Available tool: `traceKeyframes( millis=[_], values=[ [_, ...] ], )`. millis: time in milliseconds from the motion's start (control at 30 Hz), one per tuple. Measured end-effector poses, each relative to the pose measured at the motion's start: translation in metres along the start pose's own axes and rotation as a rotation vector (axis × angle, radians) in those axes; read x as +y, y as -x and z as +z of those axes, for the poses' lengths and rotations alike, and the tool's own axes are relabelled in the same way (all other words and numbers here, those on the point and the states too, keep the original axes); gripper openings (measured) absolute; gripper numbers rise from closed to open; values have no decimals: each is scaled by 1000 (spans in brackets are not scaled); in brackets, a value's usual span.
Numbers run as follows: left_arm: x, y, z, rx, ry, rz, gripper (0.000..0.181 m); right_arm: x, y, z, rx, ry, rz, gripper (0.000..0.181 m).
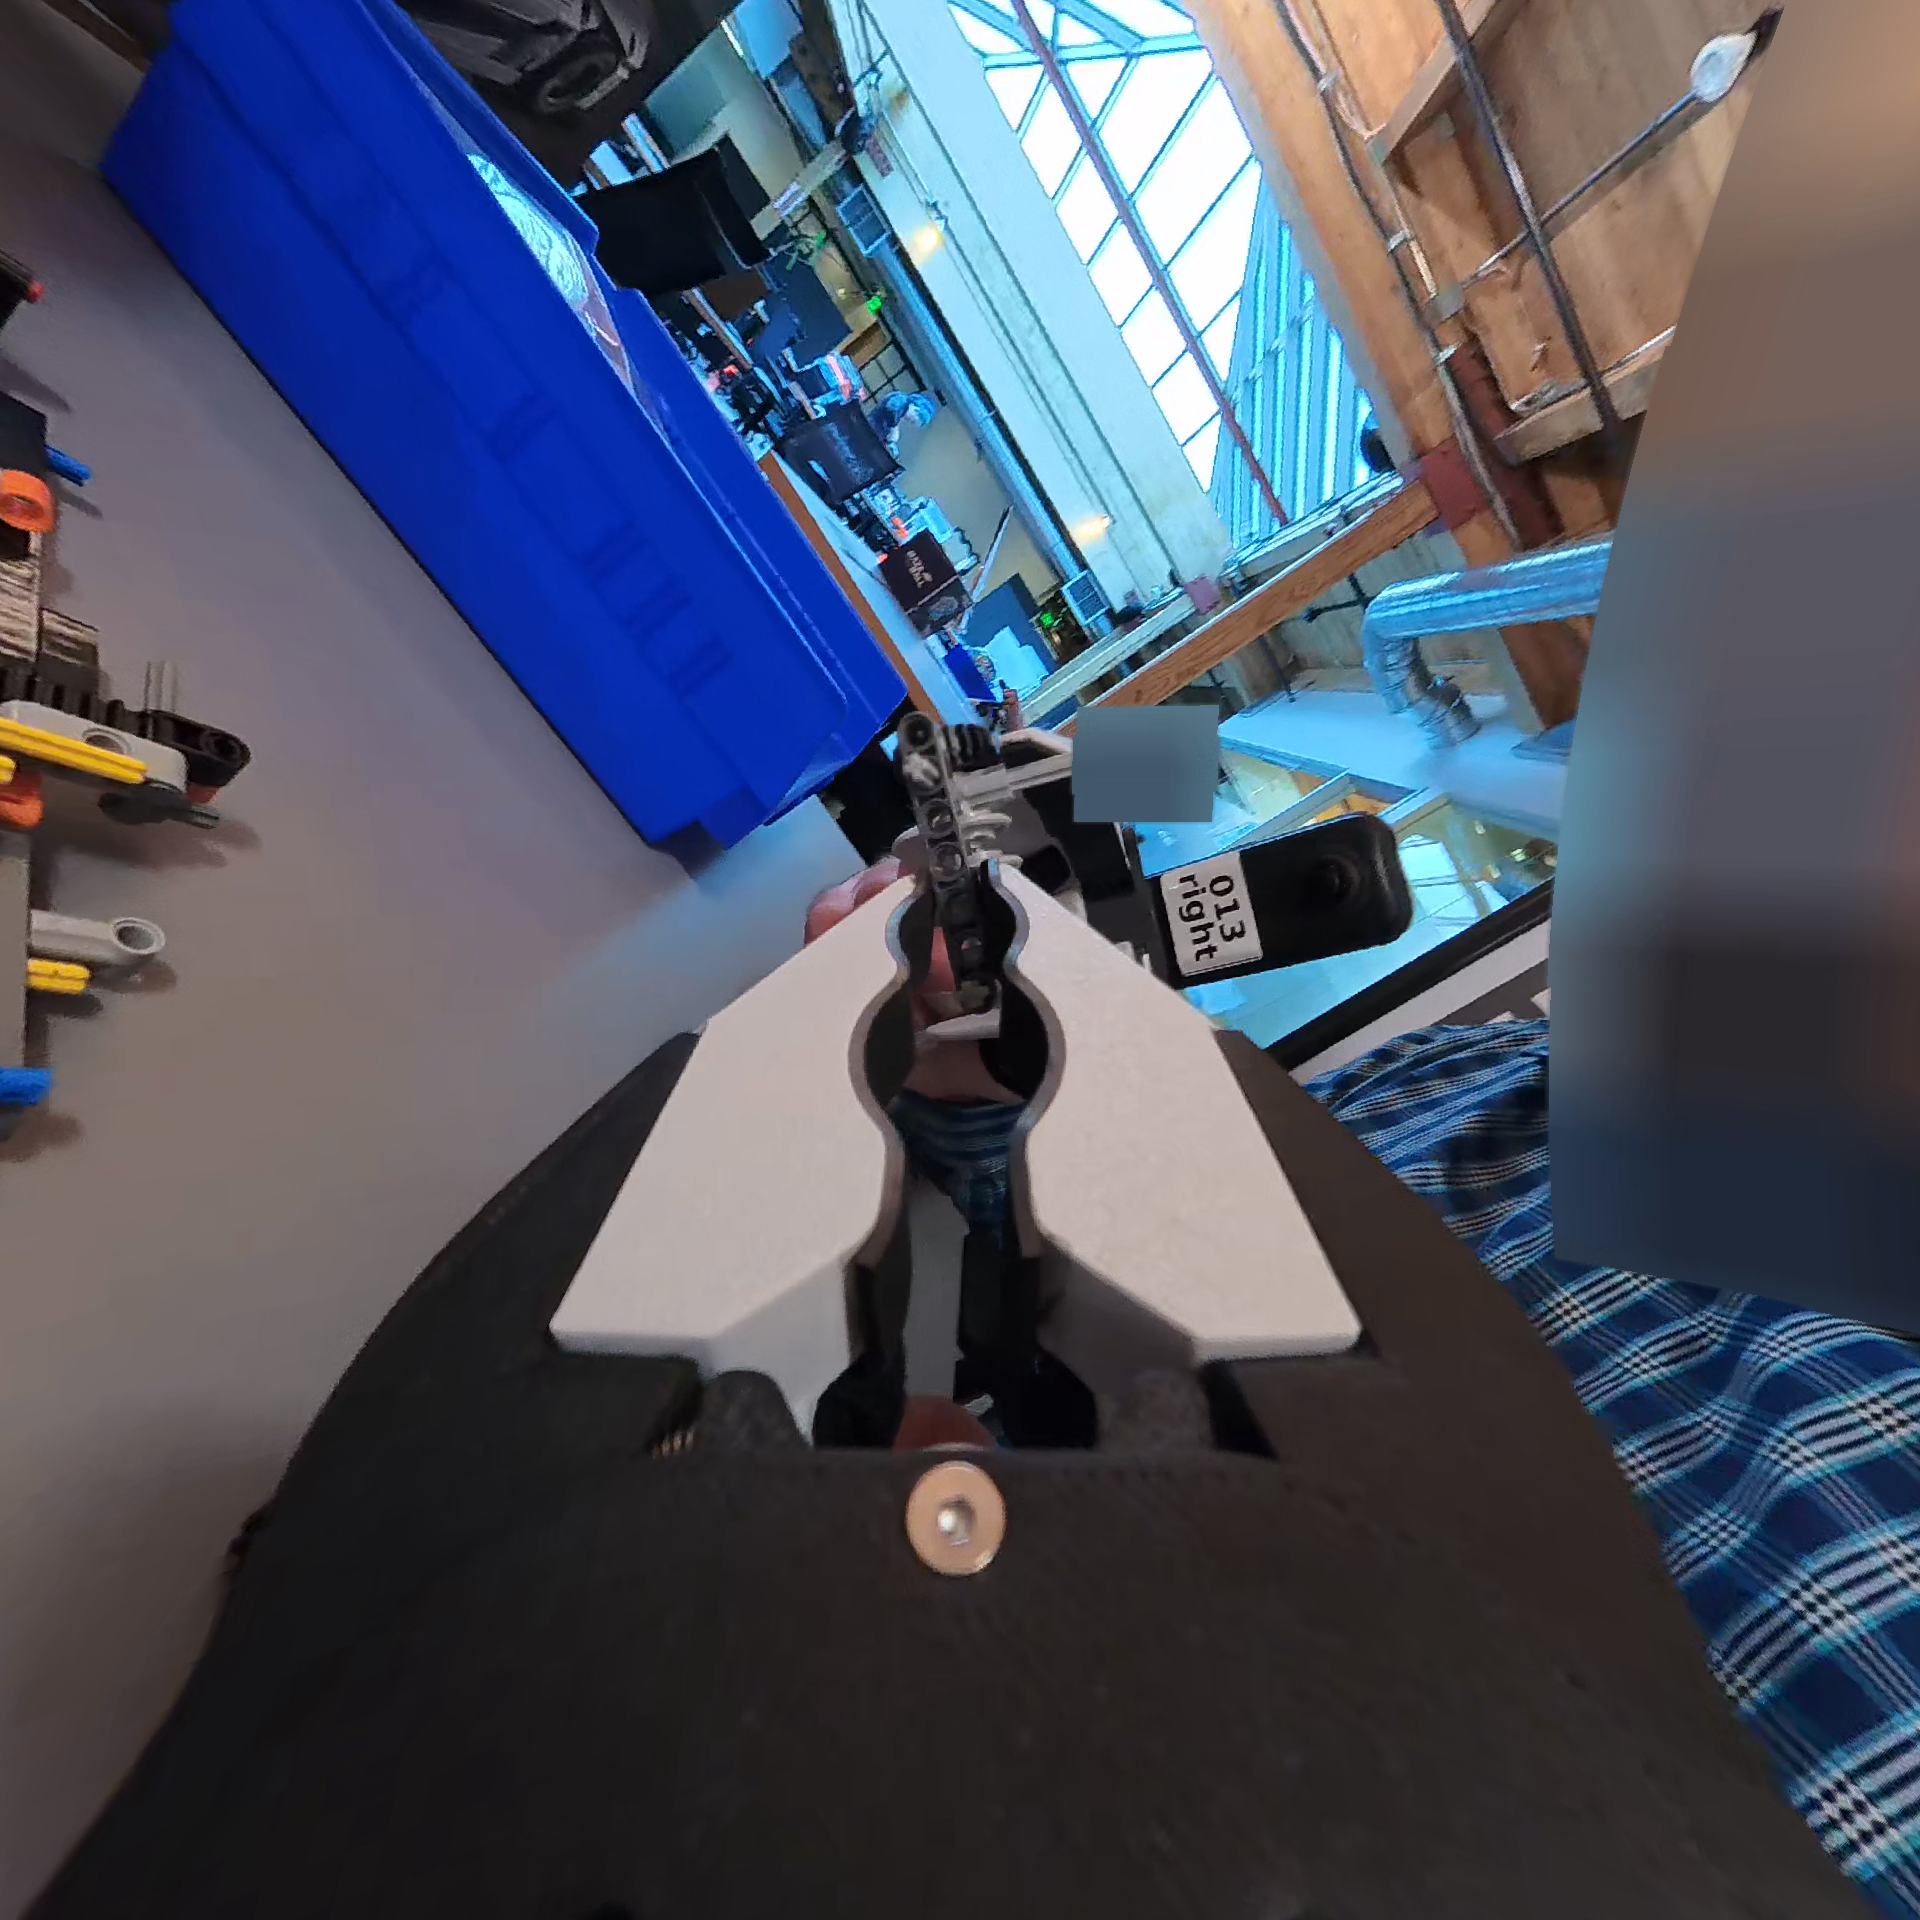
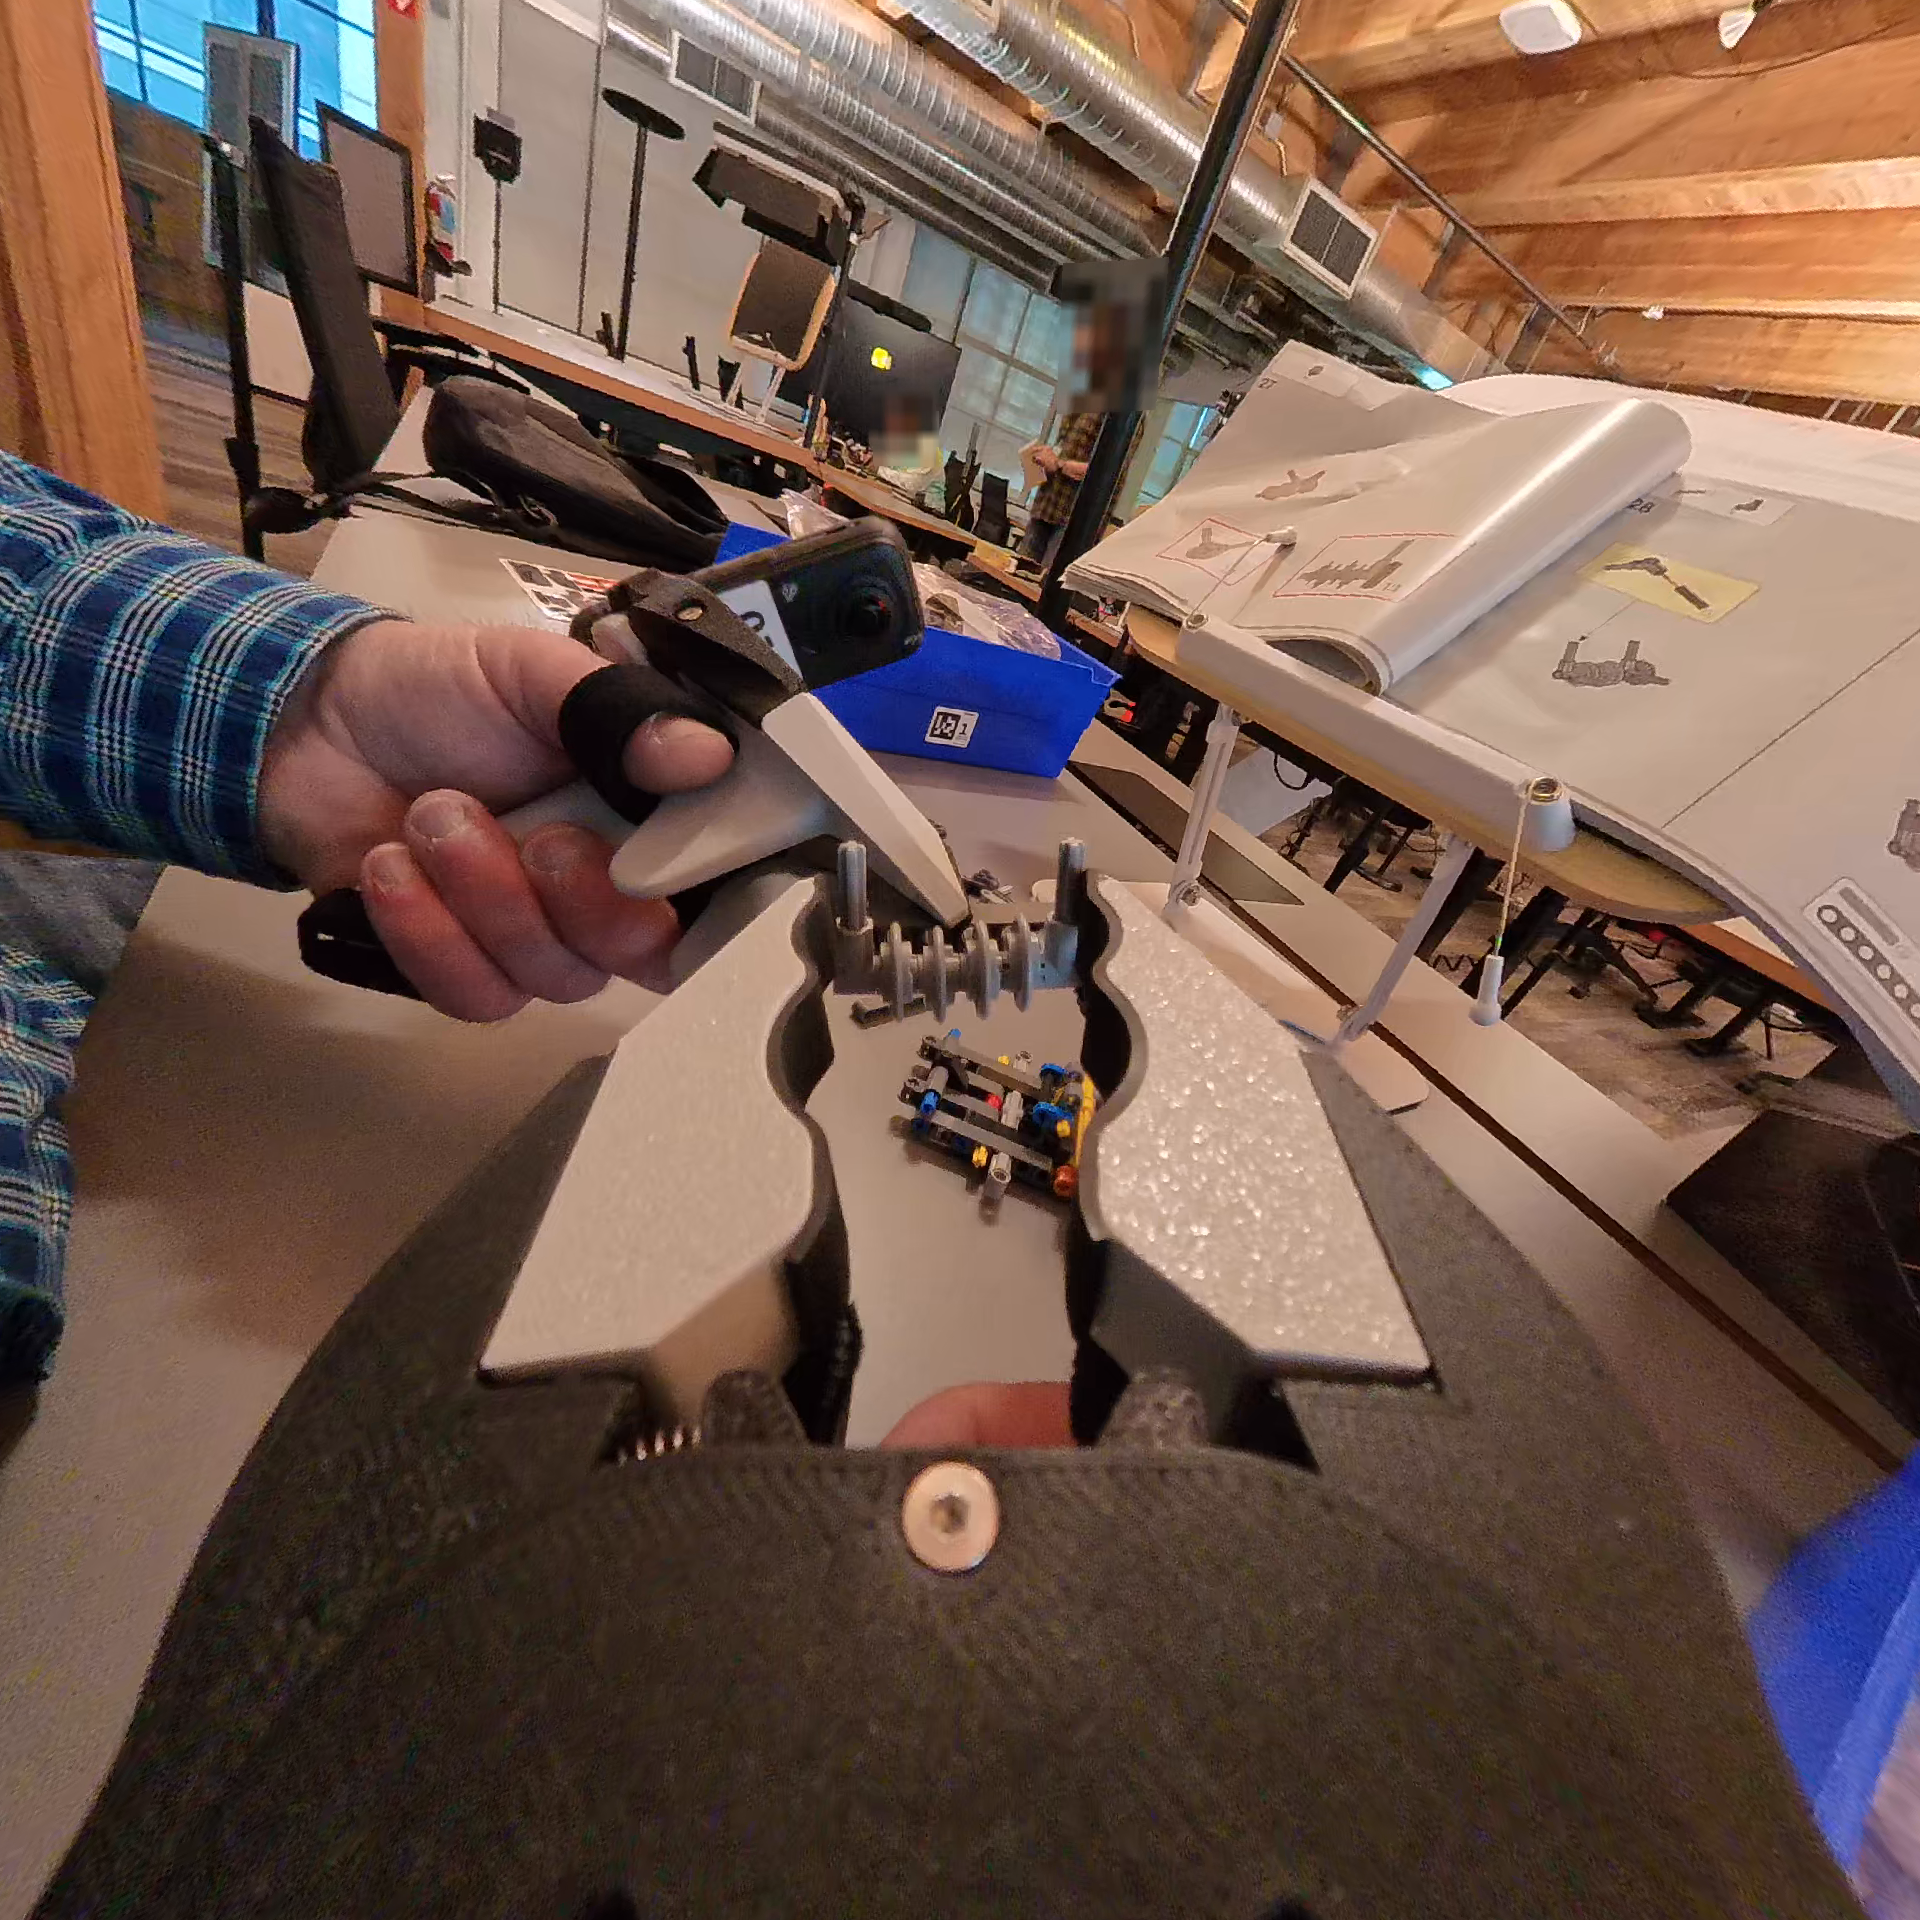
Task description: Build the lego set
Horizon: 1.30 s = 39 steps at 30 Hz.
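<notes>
My left gripper (image 1: 951, 883) is shut on a black holed beam (image 1: 935, 790), which sticks out past its tips. My right gripper (image 2: 951, 930) is shut on a grey gear-and-axle assembly (image 2: 935, 971) and holds it crosswise above the table. In the right wrist view, the left gripper (image 2: 940, 894) comes in from the left in a person's hand (image 2: 457, 790), its tip touching the top of that assembly. The beam is mostly hidden there. A small black chassis with blue and yellow pins (image 2: 997, 1117) lies on the table below.
A large blue bin (image 1: 499, 416) stands on the grey table, with part-built pieces (image 1: 94, 748) at the left edge. A smaller blue bin (image 2: 966, 696) sits farther back. An open instruction booklet on a white stand (image 2: 1455, 582) is at the right. A plaid sleeve (image 1: 1662, 1403) is close by. The tips of both grippers are at nearly the same place.
</notes>
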<state>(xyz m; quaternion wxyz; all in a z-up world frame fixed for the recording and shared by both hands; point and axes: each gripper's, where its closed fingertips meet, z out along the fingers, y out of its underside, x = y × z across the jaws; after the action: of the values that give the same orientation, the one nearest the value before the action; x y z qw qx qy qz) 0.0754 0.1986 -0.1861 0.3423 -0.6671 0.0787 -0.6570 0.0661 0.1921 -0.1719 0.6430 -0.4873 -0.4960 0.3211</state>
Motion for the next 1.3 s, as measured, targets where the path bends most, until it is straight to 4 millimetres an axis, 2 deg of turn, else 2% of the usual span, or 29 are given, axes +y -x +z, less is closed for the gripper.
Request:
traceKeyframes(
  millis=[200, 567, 667, 800, 1033, 1300],
  values=[
    [7, 11, -3, -71, 33, 28, 5, 14, 5, 1, -39, 79, 3, 44],
    [54, 70, -12, -378, 270, 75, 6, 86, 30, -8, -146, 451, 96, 43],
    [63, 84, -15, -467, 344, 105, 7, 102, 36, -10, -181, 529, 119, 44],
    [70, 94, -18, -556, 423, 174, 9, 113, 41, -11, -216, 588, 132, 44],
    [66, 94, -22, -570, 411, 203, 19, 114, 39, -9, -235, 600, 200, 44],
    [55, 80, -34, -538, 339, 236, 18, 116, 41, -9, -253, 615, 205, 50]
  ],
)
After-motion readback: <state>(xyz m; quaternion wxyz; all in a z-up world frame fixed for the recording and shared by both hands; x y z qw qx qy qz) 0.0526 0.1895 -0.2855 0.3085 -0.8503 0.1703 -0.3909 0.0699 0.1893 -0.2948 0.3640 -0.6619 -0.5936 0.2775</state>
